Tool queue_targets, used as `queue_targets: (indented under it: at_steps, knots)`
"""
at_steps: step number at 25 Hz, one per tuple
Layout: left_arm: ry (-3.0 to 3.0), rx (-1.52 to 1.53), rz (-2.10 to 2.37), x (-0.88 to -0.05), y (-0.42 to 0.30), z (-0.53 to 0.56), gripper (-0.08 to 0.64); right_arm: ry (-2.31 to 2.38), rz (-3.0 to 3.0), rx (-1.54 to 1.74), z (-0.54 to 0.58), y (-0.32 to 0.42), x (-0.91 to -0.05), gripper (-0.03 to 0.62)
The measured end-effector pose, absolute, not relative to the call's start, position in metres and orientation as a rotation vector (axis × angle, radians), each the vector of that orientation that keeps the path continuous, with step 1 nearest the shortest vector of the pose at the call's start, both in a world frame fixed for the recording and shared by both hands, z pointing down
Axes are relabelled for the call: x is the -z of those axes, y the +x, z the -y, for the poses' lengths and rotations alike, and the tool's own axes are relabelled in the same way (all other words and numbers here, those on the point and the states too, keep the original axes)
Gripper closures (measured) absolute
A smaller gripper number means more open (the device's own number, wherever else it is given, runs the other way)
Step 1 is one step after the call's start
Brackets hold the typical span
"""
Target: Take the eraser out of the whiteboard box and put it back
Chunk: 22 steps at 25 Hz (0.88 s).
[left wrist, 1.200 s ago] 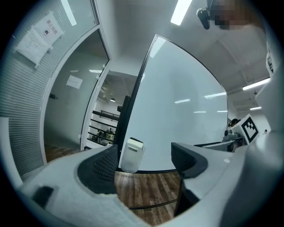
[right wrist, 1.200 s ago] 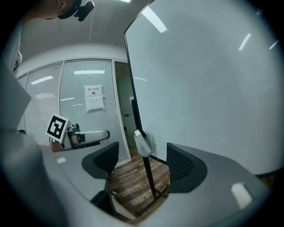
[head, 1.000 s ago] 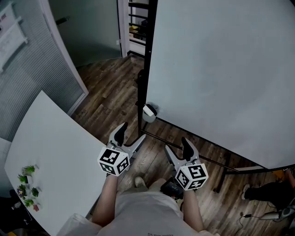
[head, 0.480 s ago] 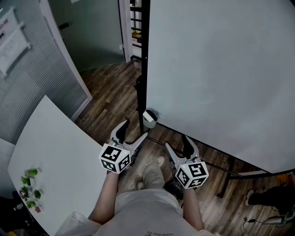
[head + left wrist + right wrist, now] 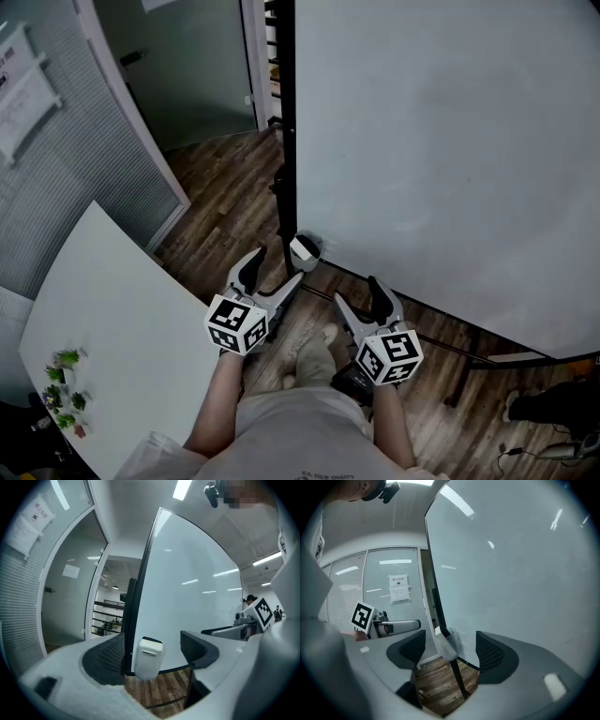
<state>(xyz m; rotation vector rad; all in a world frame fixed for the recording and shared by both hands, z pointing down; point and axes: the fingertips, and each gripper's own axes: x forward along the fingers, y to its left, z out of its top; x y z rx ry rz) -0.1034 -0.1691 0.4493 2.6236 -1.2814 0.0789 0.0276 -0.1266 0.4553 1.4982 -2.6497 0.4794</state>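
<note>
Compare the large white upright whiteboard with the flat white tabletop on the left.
The whiteboard stands upright in a black frame; the tabletop lies flat, with no frame showing. The whiteboard carries a small white box at its lower corner; the tabletop bears small green plants near one edge. Both are plain white.

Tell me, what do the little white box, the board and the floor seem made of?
Box: probably plastic, smooth matte white with moulded edges. Board: glossy coated panel, bright streaks reflect off it. Floor: wood or wood-look planks, grain visible.
</note>
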Motion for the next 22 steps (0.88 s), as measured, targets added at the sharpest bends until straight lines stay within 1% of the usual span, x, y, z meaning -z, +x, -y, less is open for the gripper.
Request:
queue_targets:
  at_steps: [22]
  knots:
    - [2.645,-0.124,1.234,-0.472,-0.084,0.2,0.207,1.411,2.625,-0.573,0.147,0.027,-0.487,0.259]
